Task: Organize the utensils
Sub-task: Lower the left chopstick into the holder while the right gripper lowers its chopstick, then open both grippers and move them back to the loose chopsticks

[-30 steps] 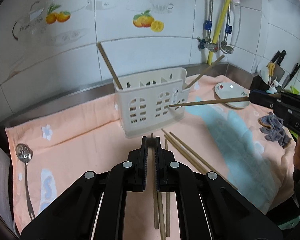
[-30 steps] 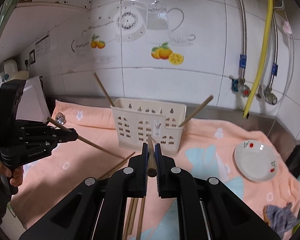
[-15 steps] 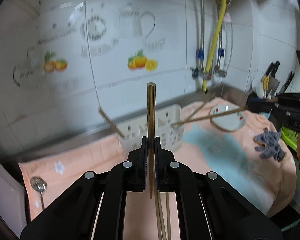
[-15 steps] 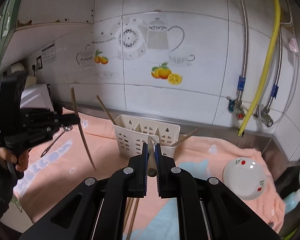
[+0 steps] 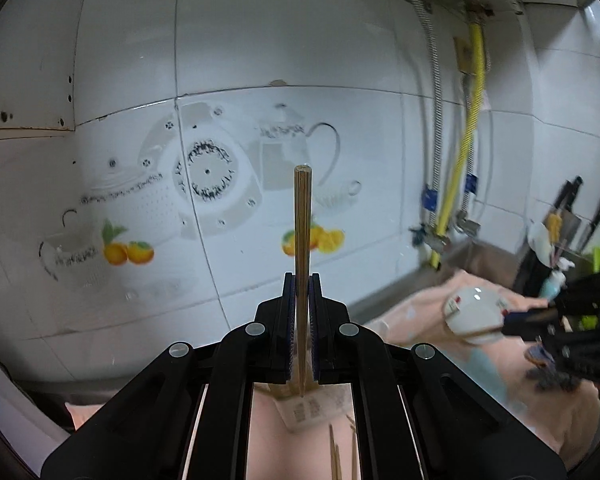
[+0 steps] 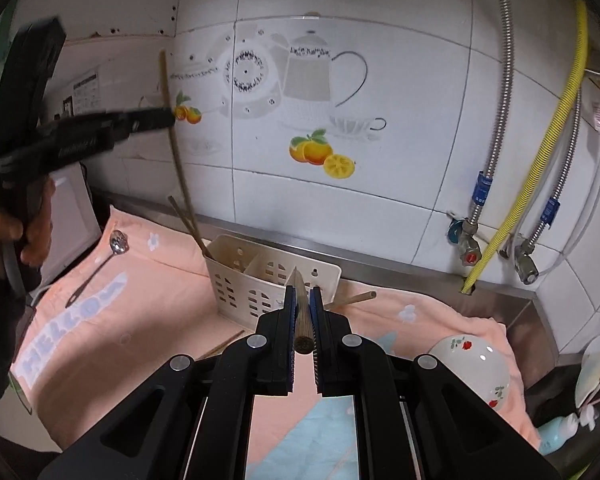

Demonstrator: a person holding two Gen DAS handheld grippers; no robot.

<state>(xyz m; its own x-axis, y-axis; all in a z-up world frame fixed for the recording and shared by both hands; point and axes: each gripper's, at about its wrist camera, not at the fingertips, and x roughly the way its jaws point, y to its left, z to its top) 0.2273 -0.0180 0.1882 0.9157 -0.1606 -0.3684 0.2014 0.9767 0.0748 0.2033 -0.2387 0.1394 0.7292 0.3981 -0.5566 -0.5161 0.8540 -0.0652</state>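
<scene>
Both my pairs of fingers are clenched, each on one wooden chopstick. Between my left gripper's [image 5: 301,280] pads the left chopstick [image 5: 302,220] stands nearly upright, its blunt end high against the tiled wall [image 5: 260,60]; from the right wrist view that same stick hangs above the white utensil basket's [image 6: 256,280] left end, its lower tip near the basket's rim. My right gripper [image 6: 303,294] clamps the right chopstick [image 6: 300,312] lengthwise, point forward, aimed toward the basket's middle compartment. One chopstick leans inside the basket's left compartment, another pokes out at its right side, and one lies loose in front of it on the peach towel [image 6: 140,300]. Left of the basket lies a slotted spoon [image 6: 100,264]; to its right sits a small bowl [image 6: 476,368].
</scene>
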